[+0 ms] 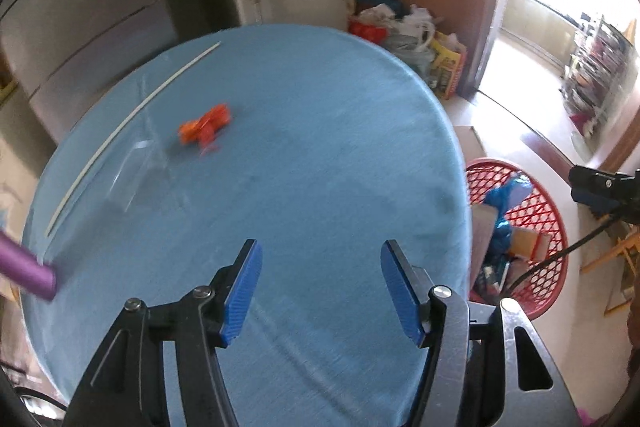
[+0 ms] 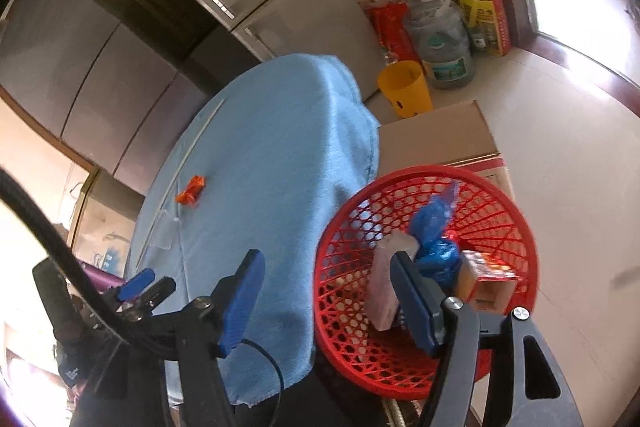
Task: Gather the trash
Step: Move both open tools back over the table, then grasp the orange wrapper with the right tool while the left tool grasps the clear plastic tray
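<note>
On the far left part of the round table's blue cloth (image 1: 320,155) lies your crumpled orange wrapper (image 1: 205,127), long axis running lower-left to upper-right in the left view, beside a clear plastic piece (image 1: 132,171). Your left gripper (image 1: 320,291) hangs released, nothing between its ribbed blue pads. Your right gripper (image 2: 326,301) gapes empty over the red mesh plastic basket (image 2: 500,195) holding a blue bag and cartons.

Both hand-held grippers, left (image 1: 321,291) and right (image 2: 328,301), agape, empty.
</note>
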A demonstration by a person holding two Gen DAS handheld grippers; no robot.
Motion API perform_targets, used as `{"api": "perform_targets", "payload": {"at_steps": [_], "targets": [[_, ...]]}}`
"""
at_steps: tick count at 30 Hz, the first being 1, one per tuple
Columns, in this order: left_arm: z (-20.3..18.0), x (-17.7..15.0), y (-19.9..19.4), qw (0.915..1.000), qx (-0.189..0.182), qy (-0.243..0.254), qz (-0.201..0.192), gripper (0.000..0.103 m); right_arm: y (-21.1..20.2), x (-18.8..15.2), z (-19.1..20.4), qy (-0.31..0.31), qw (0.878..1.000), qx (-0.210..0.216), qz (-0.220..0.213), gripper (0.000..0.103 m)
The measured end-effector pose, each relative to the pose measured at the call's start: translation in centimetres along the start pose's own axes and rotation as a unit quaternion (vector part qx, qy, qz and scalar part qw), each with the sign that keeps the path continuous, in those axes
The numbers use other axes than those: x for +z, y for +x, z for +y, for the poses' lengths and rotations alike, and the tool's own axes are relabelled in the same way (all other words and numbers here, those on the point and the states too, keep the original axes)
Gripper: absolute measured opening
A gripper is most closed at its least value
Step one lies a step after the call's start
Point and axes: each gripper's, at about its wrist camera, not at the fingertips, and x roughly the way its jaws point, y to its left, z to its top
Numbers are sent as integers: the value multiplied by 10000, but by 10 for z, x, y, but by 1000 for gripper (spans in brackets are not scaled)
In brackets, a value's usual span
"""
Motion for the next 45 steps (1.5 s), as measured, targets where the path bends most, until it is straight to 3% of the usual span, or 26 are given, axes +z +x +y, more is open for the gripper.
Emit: {"api": "perform_targets", "payload": {"at_steps": [13,20,29,40,45], "targets": [[80,-42,-5,9946,715,-750,-49,63,44,-12,80,-711,9963,189,444,69],[135,-53,-6,9847,1149,-1304,-113,63,67,-12,125,-1109,9914,301,631,69],[183,-71,3,9736,1331,-1857,12,63,114,0,189,-1491,9838,556,825,69],[217,-81,16,9673,1395,-2113,118,63,223,54,241,-561,9829,1030,1422,69],[232,-83,22,9650,1392,-2218,137,63,280,73,247,48,9833,804,1630,69]]}}
